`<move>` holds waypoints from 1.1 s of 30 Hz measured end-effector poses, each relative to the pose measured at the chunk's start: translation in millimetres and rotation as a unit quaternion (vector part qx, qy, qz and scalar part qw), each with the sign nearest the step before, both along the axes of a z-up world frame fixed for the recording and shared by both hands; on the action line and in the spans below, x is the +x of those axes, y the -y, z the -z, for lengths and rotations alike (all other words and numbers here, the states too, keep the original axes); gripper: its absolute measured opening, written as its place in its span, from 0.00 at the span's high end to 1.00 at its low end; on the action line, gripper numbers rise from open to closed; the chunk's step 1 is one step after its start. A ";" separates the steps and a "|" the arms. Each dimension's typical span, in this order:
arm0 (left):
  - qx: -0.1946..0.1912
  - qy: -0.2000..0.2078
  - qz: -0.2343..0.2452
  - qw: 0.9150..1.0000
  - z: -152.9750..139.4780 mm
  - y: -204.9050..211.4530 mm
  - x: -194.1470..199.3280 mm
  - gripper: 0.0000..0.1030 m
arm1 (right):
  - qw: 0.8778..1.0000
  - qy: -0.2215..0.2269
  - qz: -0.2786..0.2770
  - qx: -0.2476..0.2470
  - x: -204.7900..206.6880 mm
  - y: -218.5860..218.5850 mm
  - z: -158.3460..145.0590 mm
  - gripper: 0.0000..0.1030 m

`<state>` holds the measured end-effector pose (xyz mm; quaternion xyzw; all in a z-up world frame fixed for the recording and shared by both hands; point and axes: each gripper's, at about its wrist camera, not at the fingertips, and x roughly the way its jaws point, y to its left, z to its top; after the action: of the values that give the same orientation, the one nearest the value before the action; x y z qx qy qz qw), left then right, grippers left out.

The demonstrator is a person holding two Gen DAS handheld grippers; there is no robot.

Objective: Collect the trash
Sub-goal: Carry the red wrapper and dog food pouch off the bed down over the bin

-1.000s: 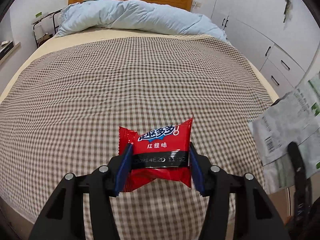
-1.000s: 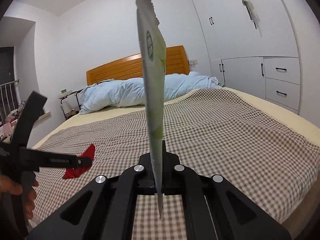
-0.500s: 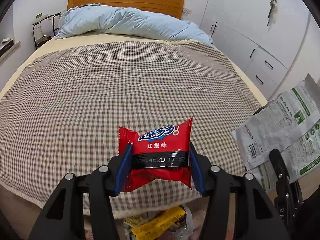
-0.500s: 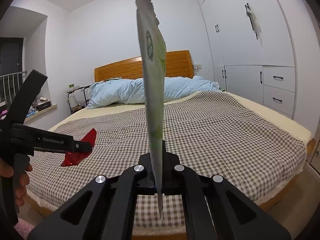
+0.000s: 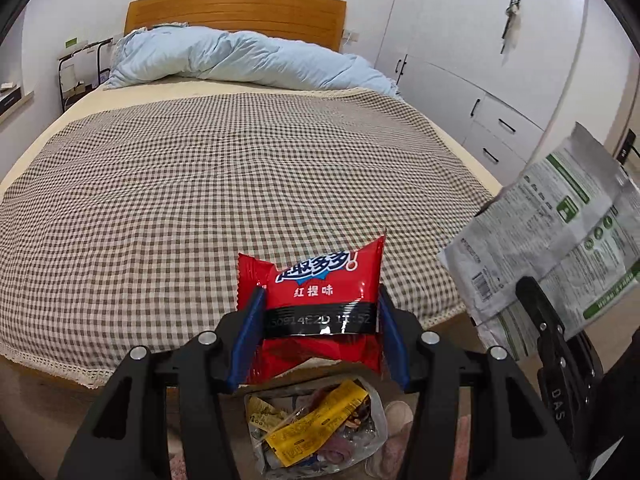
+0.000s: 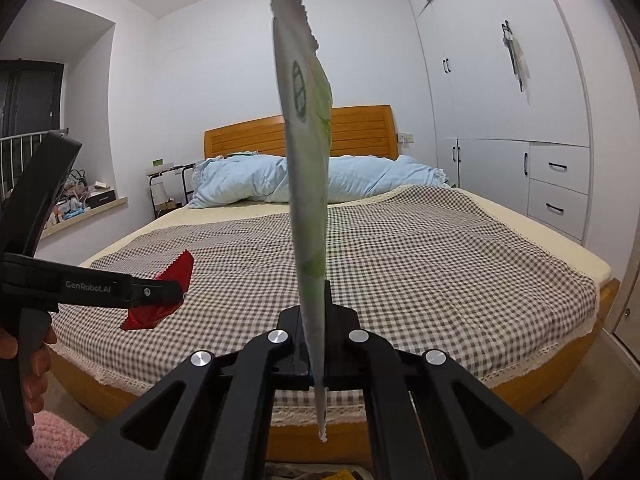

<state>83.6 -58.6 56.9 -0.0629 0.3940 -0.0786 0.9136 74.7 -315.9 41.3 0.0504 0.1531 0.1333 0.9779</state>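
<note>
The red wrapper [image 5: 320,300] is sitting clamped between the blue pads of the left gripper [image 5: 318,328], hanging past the foot of the bed [image 5: 200,160] and right above the trash bag [image 5: 316,428] on the floor. The right gripper [image 6: 316,344] is pinching a green-and-white packet [image 6: 306,152] edge-on, its jaws clenched tight on the thin foil. Both pieces are looking collected but not yet dropped, so the release into the bag is what is remaining. The checked cover is showing no other litter. The bag is lying partly hidden behind the left gripper, with its mouth hard to make out, and in the right view only a sliver of it is showing at the bottom edge.
</note>
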 end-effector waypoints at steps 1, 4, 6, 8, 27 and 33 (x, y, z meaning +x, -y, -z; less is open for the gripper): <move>0.001 0.007 0.002 1.000 -0.9 -0.5 -5.9 0.50 | 1.000 0.001 -0.001 -0.001 -2.8 -0.9 -0.6 0.98; 0.003 0.022 0.007 1.000 -2.0 0.2 -20.3 0.50 | 1.000 0.005 -0.002 -0.006 -14.6 -1.4 0.1 0.98; 0.001 0.027 0.012 1.000 -2.2 -0.4 -28.8 0.50 | 1.000 0.006 -0.003 -0.010 -20.5 -1.9 1.0 0.98; -0.002 0.033 0.018 0.999 -1.3 -1.3 -40.2 0.50 | 1.000 0.005 -0.003 -0.013 -24.9 -1.4 2.8 0.98; 0.020 0.053 0.058 0.997 43.0 13.3 -106.2 0.50 | 0.998 -0.056 -0.036 -0.008 -57.9 0.6 44.2 0.98; 0.022 0.053 0.067 0.996 68.4 17.8 -121.6 0.50 | 0.996 -0.078 -0.046 -0.009 -67.2 -2.8 65.1 0.98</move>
<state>-37.9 -76.3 -11.5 -0.0126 0.3504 -0.1340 0.9269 7.5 -313.1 -23.7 0.0452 0.2323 0.1722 0.9562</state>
